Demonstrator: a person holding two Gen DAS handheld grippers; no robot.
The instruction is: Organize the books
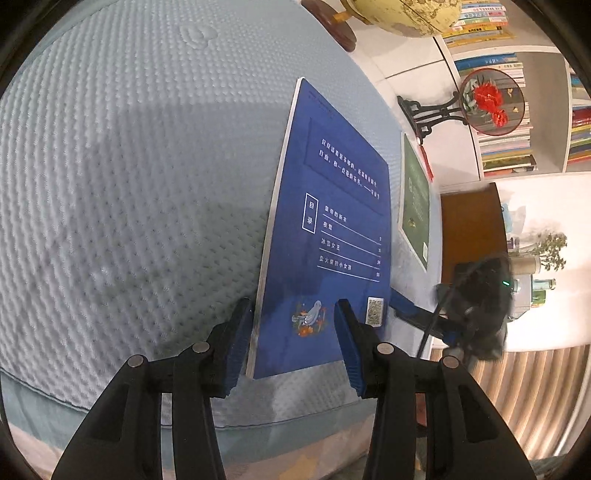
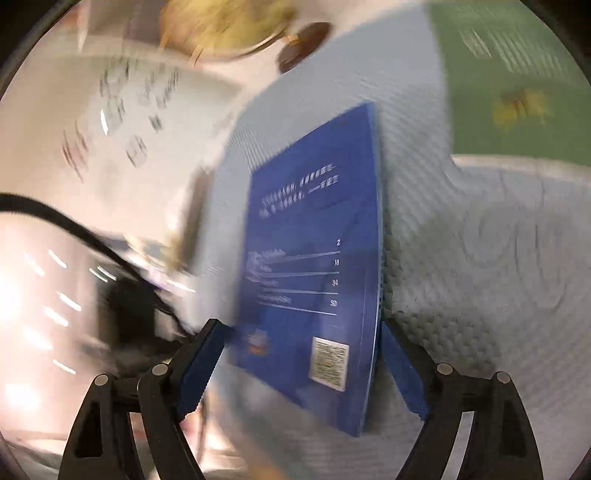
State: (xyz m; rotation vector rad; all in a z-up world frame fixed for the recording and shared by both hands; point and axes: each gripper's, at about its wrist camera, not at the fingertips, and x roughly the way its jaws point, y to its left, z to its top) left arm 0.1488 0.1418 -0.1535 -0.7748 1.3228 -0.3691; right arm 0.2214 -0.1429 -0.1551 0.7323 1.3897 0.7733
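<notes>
A blue book (image 1: 325, 236) with white Chinese text, a bird drawing and a QR code lies back cover up on a pale blue textured mattress (image 1: 129, 166). My left gripper (image 1: 293, 314) is open, its jaws straddling the book's near corner. The right gripper (image 1: 476, 306) shows at the book's right edge in the left wrist view. In the blurred right wrist view the same book (image 2: 314, 258) sits between the open jaws of my right gripper (image 2: 301, 332). A green book (image 1: 415, 206) lies beyond it, also seen in the right wrist view (image 2: 509, 74).
White bookshelves (image 1: 509, 110) filled with books stand past the mattress. A yellow globe (image 1: 406, 14) on a dark base and a round fan ornament (image 1: 491, 99) with red flowers stand near them. A brown cabinet (image 1: 469, 225) and a small plant (image 1: 550, 247) are at right.
</notes>
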